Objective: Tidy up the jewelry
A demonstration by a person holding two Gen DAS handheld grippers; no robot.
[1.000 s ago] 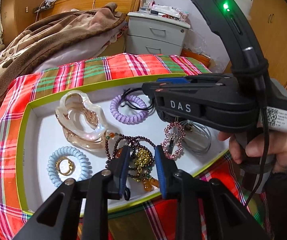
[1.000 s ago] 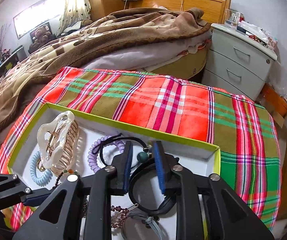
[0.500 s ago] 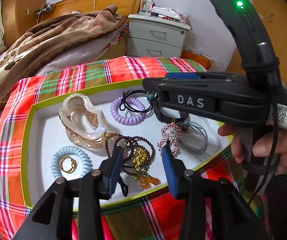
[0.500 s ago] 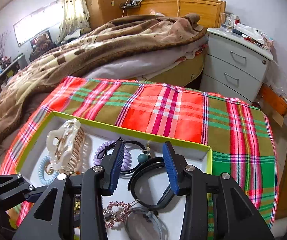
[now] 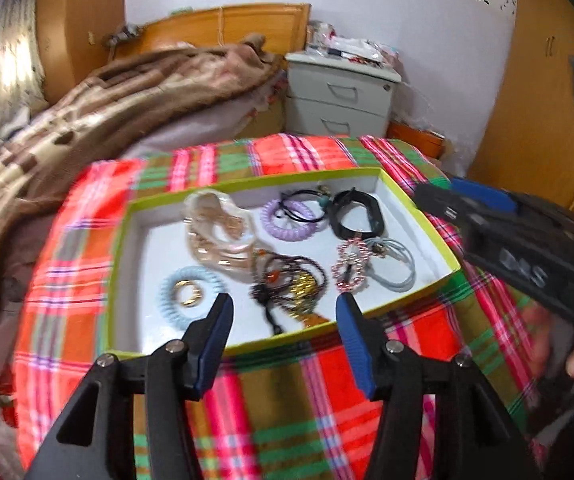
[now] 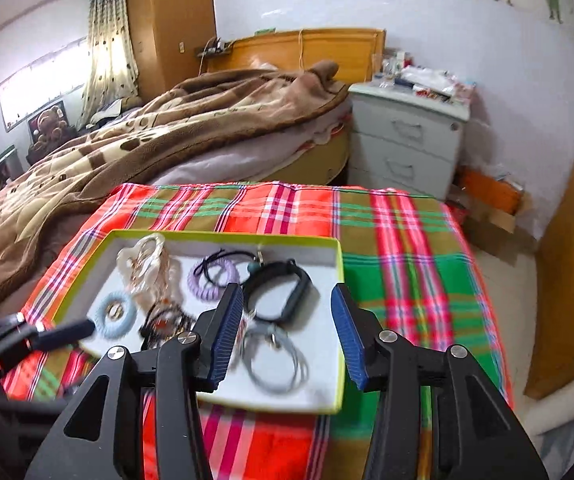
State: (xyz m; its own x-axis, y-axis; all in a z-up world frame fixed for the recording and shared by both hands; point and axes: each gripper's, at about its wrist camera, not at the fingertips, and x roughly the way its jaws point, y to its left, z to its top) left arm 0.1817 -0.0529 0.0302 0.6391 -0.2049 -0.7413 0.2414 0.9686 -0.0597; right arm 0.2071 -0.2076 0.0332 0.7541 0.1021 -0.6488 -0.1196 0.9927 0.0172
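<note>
— Hovering with nothing held, why? Both the left gripper and the right gripper have just been opening, empty.
— Likely because the jewelry lies gathered in the box on the plaid cloth.

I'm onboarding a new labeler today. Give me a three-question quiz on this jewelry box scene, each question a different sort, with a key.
1. True or false: the gold ring lies inside the blue coil tie.
2. What does the left gripper hold? A) beaded necklace B) nothing C) hair claw
3. Fill in: the black wristband lies in the ____ -rimmed box.

Key: 1 true; 2 B; 3 green
</note>
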